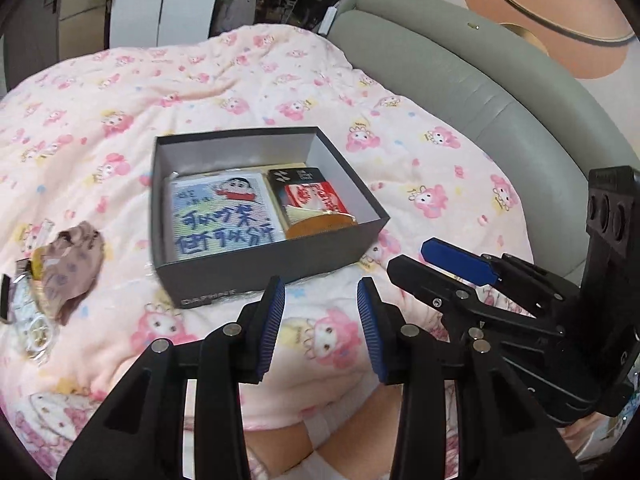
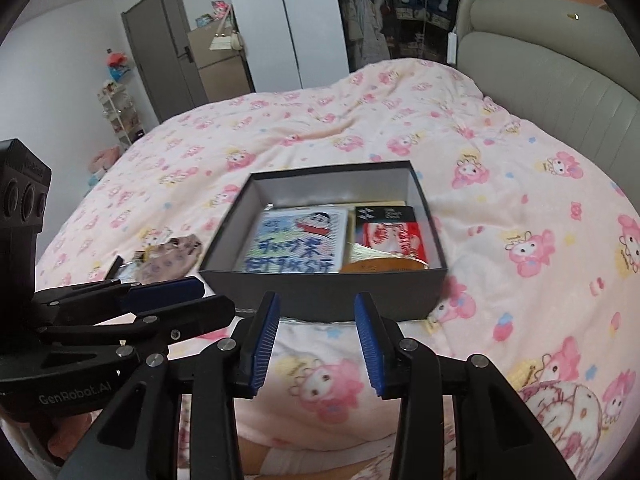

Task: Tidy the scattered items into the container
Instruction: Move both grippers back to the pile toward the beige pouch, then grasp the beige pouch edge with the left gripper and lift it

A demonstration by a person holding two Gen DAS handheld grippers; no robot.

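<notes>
A grey shoebox [image 1: 208, 276] stands open on the pink bedspread. Inside lie a cartoon pouch [image 1: 224, 216], a red-and-white packet [image 1: 308, 194] on a black one, and an orange round item [image 1: 320, 227]. My left gripper [image 1: 320, 292] hovers just short of the box's near wall, open, with only bedspread between its blue pads. To its right my right gripper [image 1: 408, 258] is also apart. In the right wrist view the box [image 2: 416, 292] sits straight ahead of the open, empty right gripper [image 2: 316, 304], and the left gripper [image 2: 216, 296] shows at the left.
A brownish patterned pouch [image 1: 68, 268] and small trinkets [image 1: 30, 320] lie on the bedspread left of the box, the pouch also seen from the right wrist [image 2: 172, 258]. A grey padded headboard [image 1: 460, 80] borders the bed at the right. A door and shelf [image 2: 120, 120] stand beyond.
</notes>
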